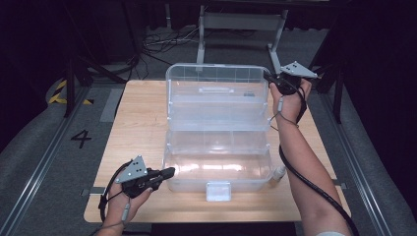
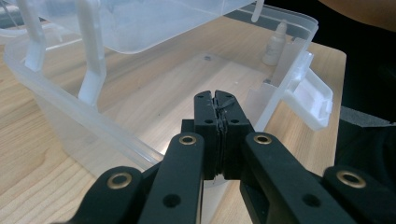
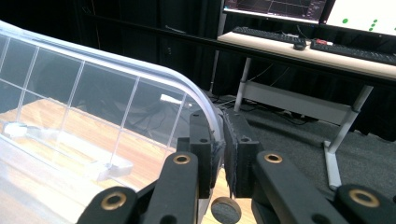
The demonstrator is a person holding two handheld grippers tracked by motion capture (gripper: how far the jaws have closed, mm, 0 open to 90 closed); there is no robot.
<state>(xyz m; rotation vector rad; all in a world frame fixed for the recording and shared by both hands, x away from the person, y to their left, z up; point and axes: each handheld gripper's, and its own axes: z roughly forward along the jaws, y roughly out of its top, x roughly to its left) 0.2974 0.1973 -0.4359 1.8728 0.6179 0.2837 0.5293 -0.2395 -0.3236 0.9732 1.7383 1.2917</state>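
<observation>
The clear box sits mid-worktop with its lid swung up at 12 o'clock and the tiered tray lifted out, so opening looks nearly or fully done, with only letting go left. The right gripper has its fingers nipped on the lid's rim at its 2 o'clock corner. The left gripper rests at the base's 8 o'clock corner, its fingers pressed together, seemingly pinching the wall there.
</observation>
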